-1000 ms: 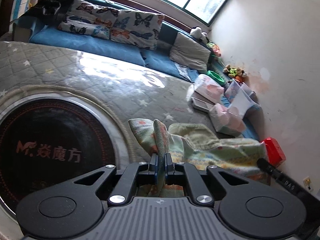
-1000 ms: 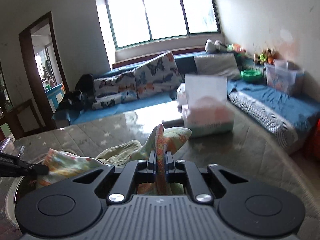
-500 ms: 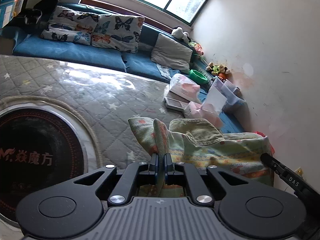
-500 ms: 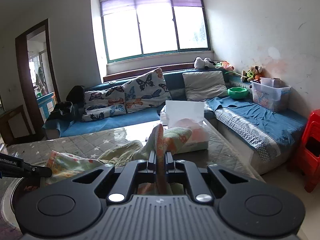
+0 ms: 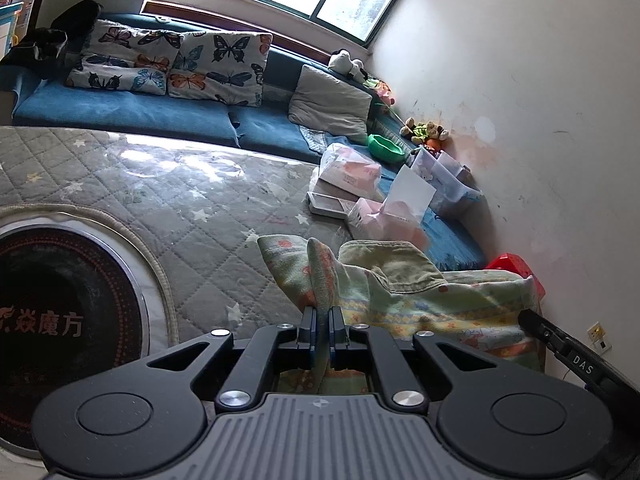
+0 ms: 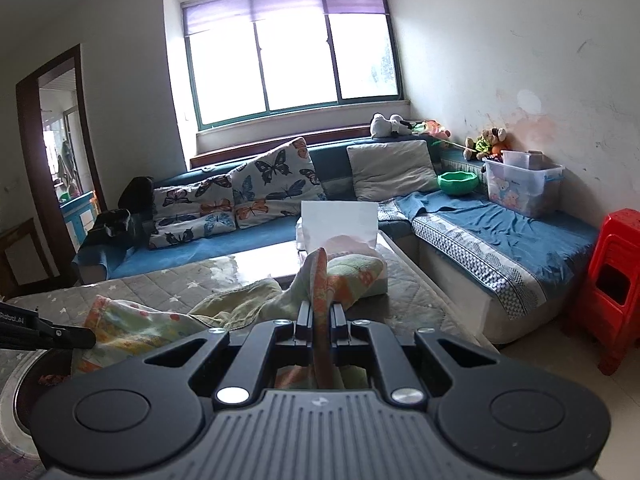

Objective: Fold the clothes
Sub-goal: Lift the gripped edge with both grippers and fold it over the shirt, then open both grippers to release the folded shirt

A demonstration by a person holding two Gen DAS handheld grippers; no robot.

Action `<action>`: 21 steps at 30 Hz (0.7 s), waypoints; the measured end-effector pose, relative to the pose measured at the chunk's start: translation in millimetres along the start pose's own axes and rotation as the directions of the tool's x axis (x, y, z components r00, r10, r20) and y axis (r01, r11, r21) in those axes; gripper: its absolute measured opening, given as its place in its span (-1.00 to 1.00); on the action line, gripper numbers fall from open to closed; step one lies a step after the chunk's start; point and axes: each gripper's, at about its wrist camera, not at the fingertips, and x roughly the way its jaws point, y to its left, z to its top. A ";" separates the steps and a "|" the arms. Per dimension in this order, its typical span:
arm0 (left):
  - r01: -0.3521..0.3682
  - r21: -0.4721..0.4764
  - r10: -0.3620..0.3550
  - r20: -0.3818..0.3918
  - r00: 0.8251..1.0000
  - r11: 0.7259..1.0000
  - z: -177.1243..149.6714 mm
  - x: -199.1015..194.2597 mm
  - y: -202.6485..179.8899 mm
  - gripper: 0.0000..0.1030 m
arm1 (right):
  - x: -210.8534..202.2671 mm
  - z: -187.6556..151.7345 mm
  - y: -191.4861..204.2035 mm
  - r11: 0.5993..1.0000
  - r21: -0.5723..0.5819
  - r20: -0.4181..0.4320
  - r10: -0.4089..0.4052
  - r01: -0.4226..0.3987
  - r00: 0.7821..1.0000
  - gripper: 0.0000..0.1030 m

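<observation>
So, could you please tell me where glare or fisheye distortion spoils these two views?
Left wrist view: window glare streaks the quilted table cover, and the wall bows at the rim. Right wrist view: the window is blown out white, the doorway curves, but the garment stays sharp.

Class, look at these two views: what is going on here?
A person is folding a patterned garment with two hand-held grippers. The left gripper and the right gripper are each shut on a bunched edge of it, holding it stretched between them above the quilted table. No fold is made yet.
</observation>
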 end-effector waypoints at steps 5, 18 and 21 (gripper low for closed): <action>-0.010 -0.009 0.009 -0.018 1.000 1.000 -1.2 7.1 4.5 -0.88 | 7.8 -6.2 -2.7 1.000 0.007 -0.028 -0.010 0.010 1.000 -0.86; -0.057 -0.028 0.054 -0.093 0.994 0.998 -12.6 30.7 20.9 -0.87 | 42.2 -34.2 -10.4 0.998 0.020 -0.155 -0.054 0.058 0.986 -0.84; -0.076 -0.029 0.073 -0.106 0.992 0.997 -15.0 34.7 25.4 -0.85 | 47.5 -39.1 -14.8 0.997 0.029 -0.172 -0.072 0.078 0.982 -0.83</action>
